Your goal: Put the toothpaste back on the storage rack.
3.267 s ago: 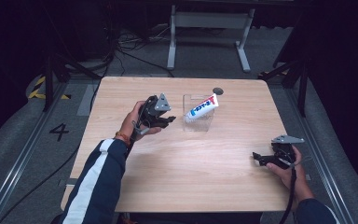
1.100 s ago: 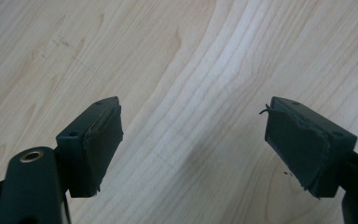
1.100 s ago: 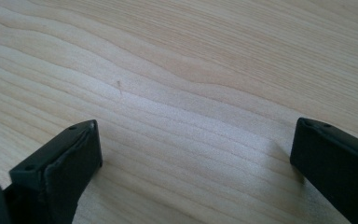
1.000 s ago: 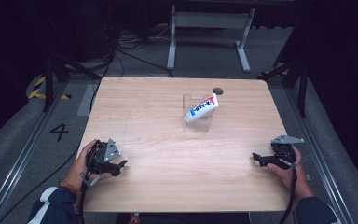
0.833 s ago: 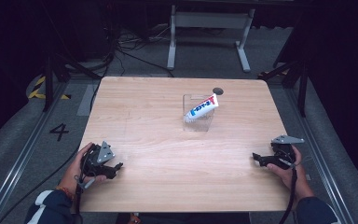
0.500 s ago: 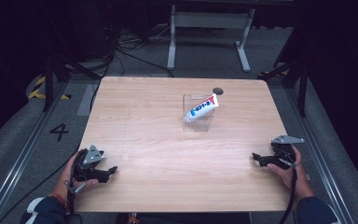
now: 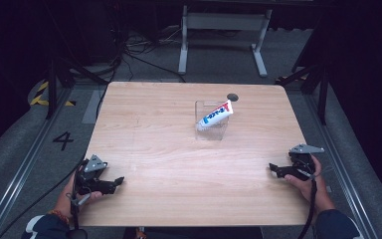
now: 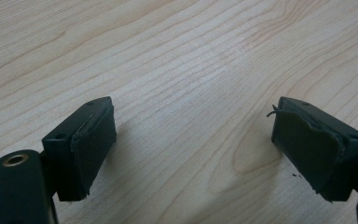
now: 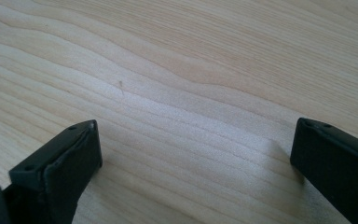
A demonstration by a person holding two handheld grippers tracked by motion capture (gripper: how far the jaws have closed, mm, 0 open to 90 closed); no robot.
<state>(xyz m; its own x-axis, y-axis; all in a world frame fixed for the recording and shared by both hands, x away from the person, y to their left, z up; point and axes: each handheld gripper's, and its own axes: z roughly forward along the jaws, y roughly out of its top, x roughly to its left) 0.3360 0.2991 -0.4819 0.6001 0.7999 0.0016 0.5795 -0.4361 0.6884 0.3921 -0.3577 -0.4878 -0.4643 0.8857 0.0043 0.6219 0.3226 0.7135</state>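
- Black pads of my left tool [image 8: 193,149] stand wide apart and have just been opening further; nothing lies between them, and bare wood grain of the table [image 8: 177,56] runs beneath.
- High view: my left tool [image 7: 110,183] sits at the near left corner of the table [image 7: 179,149], jaws aimed toward the table's middle, my hand [image 7: 77,191] wrapped round its body.
- My right tool [image 9: 191,158] also has its jaws spread wide, empty, with bare wood under them.
- High view: my right tool [image 7: 274,170] rests near the right edge, jaws aimed inward toward the left one; the two tools are well apart.
- Toothpaste tube [image 7: 215,114], white with red and blue print, stands tilted in a clear holder [image 7: 210,130] on the far half of the table, right of centre, well away from both tools.
- Its long axis slants from lower left to upper right; the upper end points toward the far right corner, near a small dark round spot [image 7: 233,96] on the wood.
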